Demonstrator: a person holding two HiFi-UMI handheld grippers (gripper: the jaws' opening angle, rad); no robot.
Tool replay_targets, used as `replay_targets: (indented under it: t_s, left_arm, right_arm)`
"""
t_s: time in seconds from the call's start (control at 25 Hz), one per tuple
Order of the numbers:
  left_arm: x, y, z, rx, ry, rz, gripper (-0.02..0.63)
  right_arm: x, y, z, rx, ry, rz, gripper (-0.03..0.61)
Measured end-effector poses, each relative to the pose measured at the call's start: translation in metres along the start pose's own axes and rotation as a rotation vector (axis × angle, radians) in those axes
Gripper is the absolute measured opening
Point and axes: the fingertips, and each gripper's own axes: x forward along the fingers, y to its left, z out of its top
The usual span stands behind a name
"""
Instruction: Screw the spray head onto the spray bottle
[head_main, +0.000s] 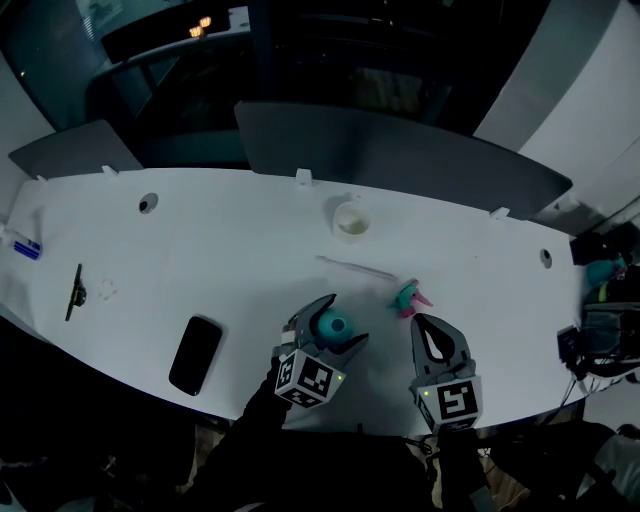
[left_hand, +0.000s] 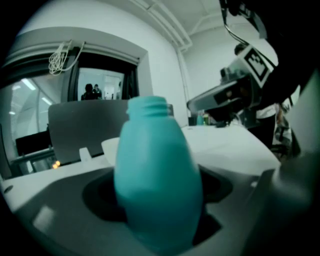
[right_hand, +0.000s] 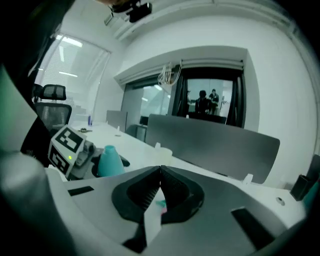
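Teal spray bottle (left_hand: 157, 190) gripped by left tongs (head_main: 345, 320) — right tongs (head_main: 428, 325) (empty) closed, tilted down alongside.

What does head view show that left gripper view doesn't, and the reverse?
Head view only: a black phone on the table, a thin tube, and the pink-and-teal spray head lying ahead of the right gripper.
Left gripper view only: the threads on the open neck, and people behind the glass.
Both: the teal spray bottle upright in the left gripper, the shut right gripper, and the grey divider.
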Motion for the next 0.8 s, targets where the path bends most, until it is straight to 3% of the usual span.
replay_targets:
  t_s: [0.12, 0.2, 0.28, 0.48, 0.8]
  left_arm:
    - [0.001, 0.0, 0.0, -0.001, 0.0, 0.002, 0.414]
    - [0.001, 0.0, 0.0, -0.002, 0.001, 0.0, 0.414]
    - [0.002, -0.001, 0.0, -0.002, 0.002, 0.0, 0.414]
    - [0.001, -0.001, 0.001, -0.002, 0.002, -0.004, 0.414]
    - [0.001, 0.0, 0.001, -0.001, 0.001, 0.001, 0.414]
  right_arm:
    - [0.018, -0.015, -0.024, -0.014, 0.184, 0.091, 0.013]
    - [0.031, -0.019, -0.035, -0.012, 0.276, 0.151, 0.093]
    - [0.043, -0.019, -0.049, -0.021, 0.368, 0.2, 0.121]
    - [0.056, -0.014, -0.087, -0.014, 0.624, 0.29, 0.121]
    - [0.068, -0.016, -0.114, 0.125, 0.852, 0.349, 0.121]
